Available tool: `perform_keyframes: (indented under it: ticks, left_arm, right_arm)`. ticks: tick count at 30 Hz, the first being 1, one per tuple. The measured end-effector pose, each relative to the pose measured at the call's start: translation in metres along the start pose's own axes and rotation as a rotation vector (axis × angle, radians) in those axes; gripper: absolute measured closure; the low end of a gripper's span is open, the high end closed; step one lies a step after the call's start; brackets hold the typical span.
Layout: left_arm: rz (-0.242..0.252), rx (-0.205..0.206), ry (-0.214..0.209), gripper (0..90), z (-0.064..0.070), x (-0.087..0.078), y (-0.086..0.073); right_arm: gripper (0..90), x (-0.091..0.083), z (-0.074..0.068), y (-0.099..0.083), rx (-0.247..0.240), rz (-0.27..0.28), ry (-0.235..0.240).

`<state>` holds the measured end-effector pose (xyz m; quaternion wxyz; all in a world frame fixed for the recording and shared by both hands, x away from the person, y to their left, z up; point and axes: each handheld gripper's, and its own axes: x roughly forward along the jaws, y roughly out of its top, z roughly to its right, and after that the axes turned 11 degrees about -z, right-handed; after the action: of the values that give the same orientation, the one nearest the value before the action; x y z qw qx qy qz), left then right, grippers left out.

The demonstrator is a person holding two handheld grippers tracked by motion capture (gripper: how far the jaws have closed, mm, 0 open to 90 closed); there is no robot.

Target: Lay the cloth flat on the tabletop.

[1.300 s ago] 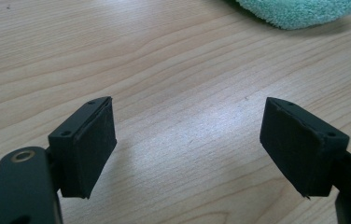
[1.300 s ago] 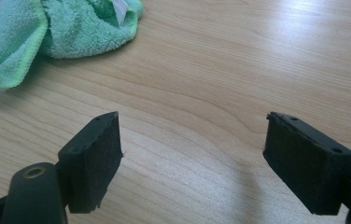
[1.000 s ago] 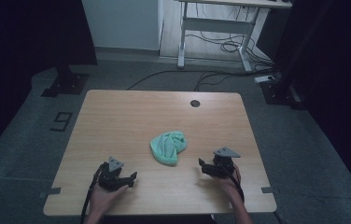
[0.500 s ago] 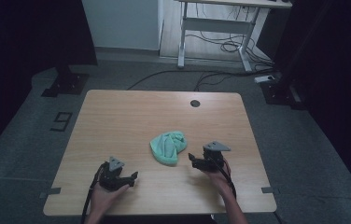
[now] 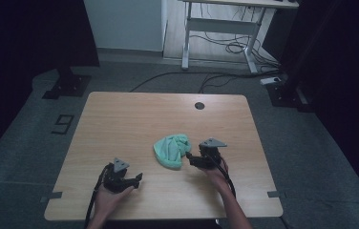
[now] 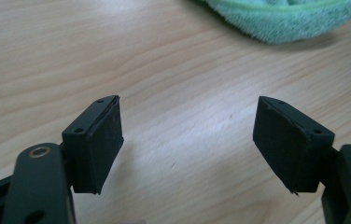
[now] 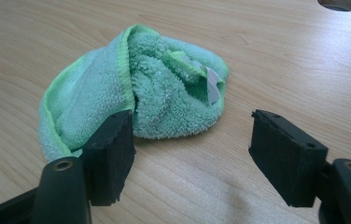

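Crumpled green towel [image 7: 131,93] near the middle of the surface [image 5: 120,119].
Fluffy, bunched into a mound, brighter hem, white tag showing. Right claw [image 5: 190,158] gapes just beside it; left claw [image 5: 137,179] gapes too, apart.

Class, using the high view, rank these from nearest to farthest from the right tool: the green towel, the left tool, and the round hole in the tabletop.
1. Green towel, just left of the right tool.
2. Round hole, near the table's far edge.
3. Left tool, at the front left.
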<state>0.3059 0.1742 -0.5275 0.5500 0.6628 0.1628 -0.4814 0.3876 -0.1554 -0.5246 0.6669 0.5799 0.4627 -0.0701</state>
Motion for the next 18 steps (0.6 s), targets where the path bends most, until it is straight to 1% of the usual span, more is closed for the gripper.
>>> perform_keyframes:
  ticks: [3,5,8,9,10,13,16,17,18]
  left_arm:
    - [0.008,0.002,-0.013,24.9,0.005,0.004,0.011]
    - [0.009,0.007,-0.028,25.2,0.008,0.007,0.019]
    - [0.003,0.029,-0.035,25.6,0.016,0.016,0.036]
    - [0.001,0.036,-0.037,25.6,0.018,0.018,0.042]
    - [0.001,0.037,-0.038,25.7,0.019,0.020,0.047]
    - [-0.002,0.033,-0.054,26.0,0.023,0.028,0.063]
    - [-0.008,0.032,-0.058,26.1,0.027,0.037,0.079]
    - [-0.009,0.033,-0.060,26.2,0.028,0.039,0.081]
    - [-0.010,0.025,-0.062,26.1,0.030,0.042,0.087]
  right_arm:
    - [33.0,0.001,0.003,0.001,0.005,0.010,0.012]
    - [32.9,0.004,0.005,0.005,-0.003,-0.008,0.006]
    - [33.7,0.004,0.007,0.011,-0.004,-0.007,0.006]
    - [34.7,0.003,0.008,0.012,-0.004,0.008,0.008]
    - [34.2,0.003,0.009,0.013,0.007,0.004,0.010]
    - [34.0,0.001,0.010,0.009,0.013,-0.001,0.000]
    - [34.4,-0.003,0.010,0.003,0.009,0.003,-0.004]
    - [34.5,-0.005,0.011,0.001,0.009,0.004,-0.005]
    - [34.5,-0.006,0.012,0.000,0.010,0.004,-0.005]
